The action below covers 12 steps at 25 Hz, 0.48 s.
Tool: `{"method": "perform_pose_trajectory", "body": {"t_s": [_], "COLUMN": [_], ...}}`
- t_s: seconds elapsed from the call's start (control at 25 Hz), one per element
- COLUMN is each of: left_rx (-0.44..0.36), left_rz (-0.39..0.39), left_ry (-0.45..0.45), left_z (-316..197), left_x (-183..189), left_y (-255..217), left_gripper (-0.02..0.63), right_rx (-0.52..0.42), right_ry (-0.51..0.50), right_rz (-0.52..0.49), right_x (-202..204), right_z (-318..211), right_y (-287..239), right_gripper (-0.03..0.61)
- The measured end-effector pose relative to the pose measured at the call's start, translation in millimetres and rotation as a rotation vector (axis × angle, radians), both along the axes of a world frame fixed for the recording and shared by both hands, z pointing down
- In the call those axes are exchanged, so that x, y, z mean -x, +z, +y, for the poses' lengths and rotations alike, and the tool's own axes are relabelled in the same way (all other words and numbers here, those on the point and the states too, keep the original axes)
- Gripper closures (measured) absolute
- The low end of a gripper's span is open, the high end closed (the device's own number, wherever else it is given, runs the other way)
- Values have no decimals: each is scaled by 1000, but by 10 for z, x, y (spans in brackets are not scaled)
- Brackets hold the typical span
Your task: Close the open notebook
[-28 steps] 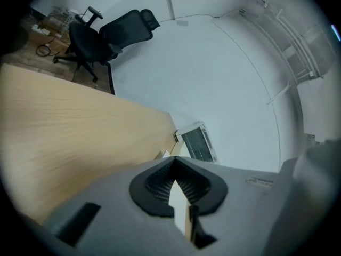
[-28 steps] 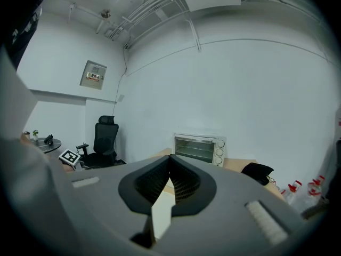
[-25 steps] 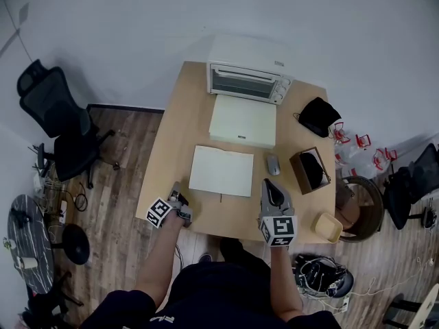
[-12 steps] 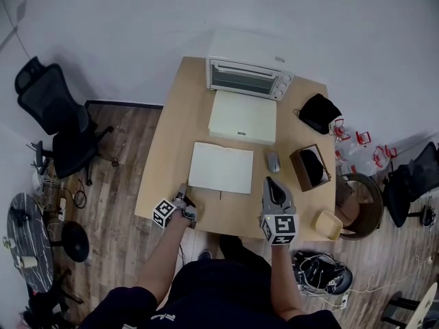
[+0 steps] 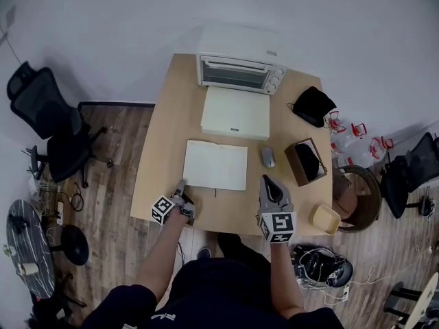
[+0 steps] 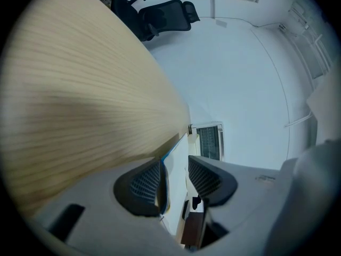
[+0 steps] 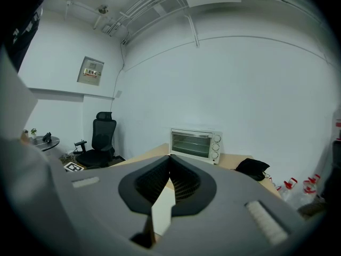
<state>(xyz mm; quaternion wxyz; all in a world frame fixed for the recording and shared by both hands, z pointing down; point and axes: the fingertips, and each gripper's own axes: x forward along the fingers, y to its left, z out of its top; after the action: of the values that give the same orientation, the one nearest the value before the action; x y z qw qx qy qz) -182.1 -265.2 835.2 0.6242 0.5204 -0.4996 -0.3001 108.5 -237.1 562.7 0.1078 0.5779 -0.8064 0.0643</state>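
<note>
The notebook [image 5: 216,165] lies flat on the wooden table [image 5: 164,136], white face up. My left gripper [image 5: 181,196] is at its near left corner, close to the table's front edge. In the left gripper view the jaws [image 6: 176,160] are opening. The notebook's thin blue-edged cover [image 6: 177,180] stands in the gap against one pad, and the other pad is clear of it. My right gripper [image 5: 269,187] hovers off the notebook's near right corner with its pads together [image 7: 170,159] and nothing between them. A white strip of the notebook [image 7: 162,207] shows below them.
A toaster oven [image 5: 240,70] stands at the table's far edge with a flat white pad [image 5: 236,112] in front of it. A mouse [image 5: 267,157], a brown box [image 5: 305,162], a black pouch [image 5: 312,106] and a yellow bowl [image 5: 326,219] occupy the right side. An office chair [image 5: 48,115] stands left of the table.
My left gripper has sunk a little toward the table's front edge at the notebook's corner. The right gripper has stayed put. The head view has shifted slightly.
</note>
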Motion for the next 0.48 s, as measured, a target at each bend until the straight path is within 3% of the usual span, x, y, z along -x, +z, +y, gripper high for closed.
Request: {"method": "perform_pose_trajectory", "body": {"t_s": [0.48], "left_rx": [-74], "left_rz": [-18], "left_ry": [41], "left_z": [-74], "left_x": [-141], "left_y": [-152], "left_gripper": [456], "right_rx": [-1], "right_ry": [5], "right_rz": [3], "right_x": [-101], "right_z": [53], "right_y": [-8], "right_gripper": [571]}}
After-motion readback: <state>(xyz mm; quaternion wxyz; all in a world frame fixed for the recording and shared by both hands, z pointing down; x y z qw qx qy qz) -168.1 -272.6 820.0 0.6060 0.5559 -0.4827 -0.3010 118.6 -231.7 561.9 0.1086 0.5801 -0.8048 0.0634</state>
